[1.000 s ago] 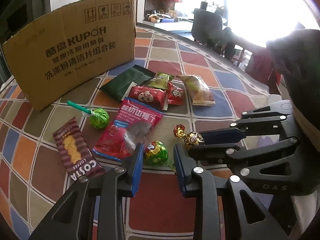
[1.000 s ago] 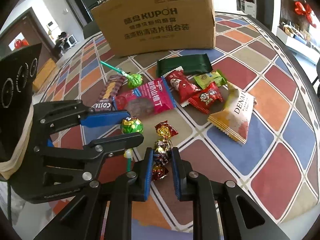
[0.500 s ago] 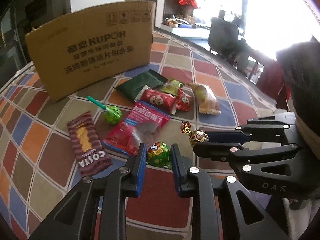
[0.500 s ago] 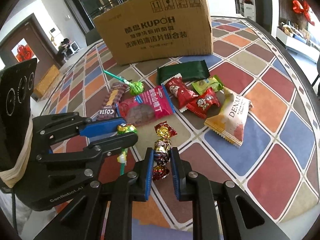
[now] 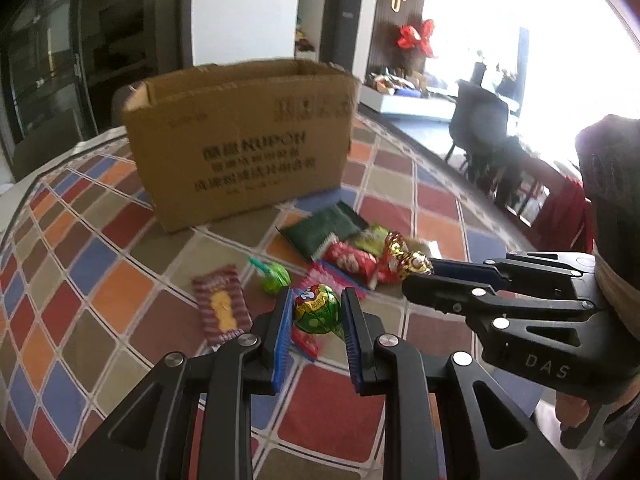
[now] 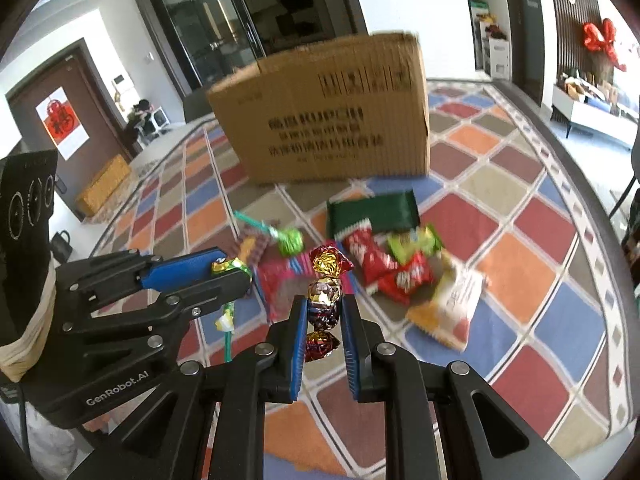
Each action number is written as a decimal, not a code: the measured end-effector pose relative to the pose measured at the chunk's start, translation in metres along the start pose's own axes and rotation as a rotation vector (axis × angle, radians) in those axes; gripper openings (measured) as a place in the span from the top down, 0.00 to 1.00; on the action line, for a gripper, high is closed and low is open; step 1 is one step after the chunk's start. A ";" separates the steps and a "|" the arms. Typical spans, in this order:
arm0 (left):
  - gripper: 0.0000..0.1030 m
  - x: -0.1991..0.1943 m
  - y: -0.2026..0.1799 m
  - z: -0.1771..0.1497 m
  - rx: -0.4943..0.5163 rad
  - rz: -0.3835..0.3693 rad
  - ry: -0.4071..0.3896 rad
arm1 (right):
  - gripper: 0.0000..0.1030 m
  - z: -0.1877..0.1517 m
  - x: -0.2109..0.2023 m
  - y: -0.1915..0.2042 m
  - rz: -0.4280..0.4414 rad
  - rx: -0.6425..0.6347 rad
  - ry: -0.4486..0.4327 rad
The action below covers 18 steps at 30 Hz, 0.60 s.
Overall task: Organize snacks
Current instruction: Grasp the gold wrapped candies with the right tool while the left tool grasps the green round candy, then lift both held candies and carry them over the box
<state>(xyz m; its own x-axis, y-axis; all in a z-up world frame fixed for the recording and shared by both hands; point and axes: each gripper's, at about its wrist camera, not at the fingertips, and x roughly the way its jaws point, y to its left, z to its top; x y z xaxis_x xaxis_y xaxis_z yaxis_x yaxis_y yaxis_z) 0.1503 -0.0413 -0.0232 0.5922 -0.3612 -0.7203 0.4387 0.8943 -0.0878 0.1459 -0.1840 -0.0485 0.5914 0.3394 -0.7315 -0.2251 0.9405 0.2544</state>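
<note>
My left gripper (image 5: 316, 304) is shut on a green foil lollipop (image 5: 316, 310) and holds it above the table; in the right wrist view it (image 6: 236, 270) shows at left with the lollipop's stick (image 6: 227, 336) hanging down. My right gripper (image 6: 323, 306) is shut on a red and gold twist-wrapped candy (image 6: 324, 300), also lifted; it shows in the left wrist view (image 5: 416, 266) at right. An open cardboard box (image 5: 240, 144) stands at the back of the table (image 6: 320, 116).
On the chequered tablecloth (image 5: 120, 240) lie a brown Costa coffee packet (image 5: 220, 308), a second green lollipop (image 5: 274, 276), a pink-red packet (image 6: 280, 284), a dark green packet (image 6: 372, 212), small red packets (image 6: 384, 264), a light green one (image 6: 412, 242) and an orange-white packet (image 6: 448, 308).
Both grippers have closed on their sweets and risen off the table, tilting up toward the box. The view now shows the box's open top.
</note>
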 end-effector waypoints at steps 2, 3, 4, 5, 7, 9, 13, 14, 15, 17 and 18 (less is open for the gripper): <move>0.76 -0.006 0.002 0.007 -0.005 0.010 -0.022 | 0.82 0.009 -0.006 0.002 -0.001 -0.006 -0.031; 0.76 -0.010 0.004 0.011 -0.008 0.019 -0.038 | 0.82 0.012 -0.009 0.003 -0.002 -0.009 -0.044; 0.76 -0.012 0.004 0.014 -0.010 0.021 -0.047 | 0.82 0.018 -0.013 0.004 -0.001 -0.014 -0.062; 0.76 -0.015 0.006 0.017 -0.014 0.023 -0.058 | 0.82 0.021 -0.015 0.005 0.000 -0.017 -0.073; 0.76 -0.020 0.008 0.025 -0.019 0.035 -0.082 | 0.82 0.031 -0.020 0.008 0.001 -0.026 -0.103; 0.76 -0.025 0.012 0.034 -0.027 0.045 -0.107 | 0.82 0.038 -0.024 0.009 0.002 -0.035 -0.126; 0.76 -0.035 0.017 0.056 -0.032 0.064 -0.156 | 0.82 0.063 -0.034 0.012 0.013 -0.041 -0.182; 0.76 -0.036 0.019 0.063 -0.033 0.066 -0.166 | 0.82 0.068 -0.035 0.013 0.013 -0.045 -0.192; 0.76 -0.037 0.021 0.067 -0.034 0.068 -0.173 | 0.82 0.075 -0.037 0.014 0.011 -0.052 -0.206; 0.76 -0.040 0.025 0.081 -0.037 0.075 -0.194 | 0.82 0.087 -0.041 0.016 0.008 -0.065 -0.226; 0.76 -0.041 0.027 0.087 -0.037 0.081 -0.203 | 0.82 0.093 -0.042 0.017 0.005 -0.071 -0.235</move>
<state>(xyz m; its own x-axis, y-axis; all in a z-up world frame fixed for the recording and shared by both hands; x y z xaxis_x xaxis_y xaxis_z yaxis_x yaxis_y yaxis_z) 0.1965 -0.0258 0.0637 0.7503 -0.3302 -0.5727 0.3614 0.9303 -0.0629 0.1893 -0.1809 0.0453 0.7521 0.3454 -0.5612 -0.2772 0.9384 0.2061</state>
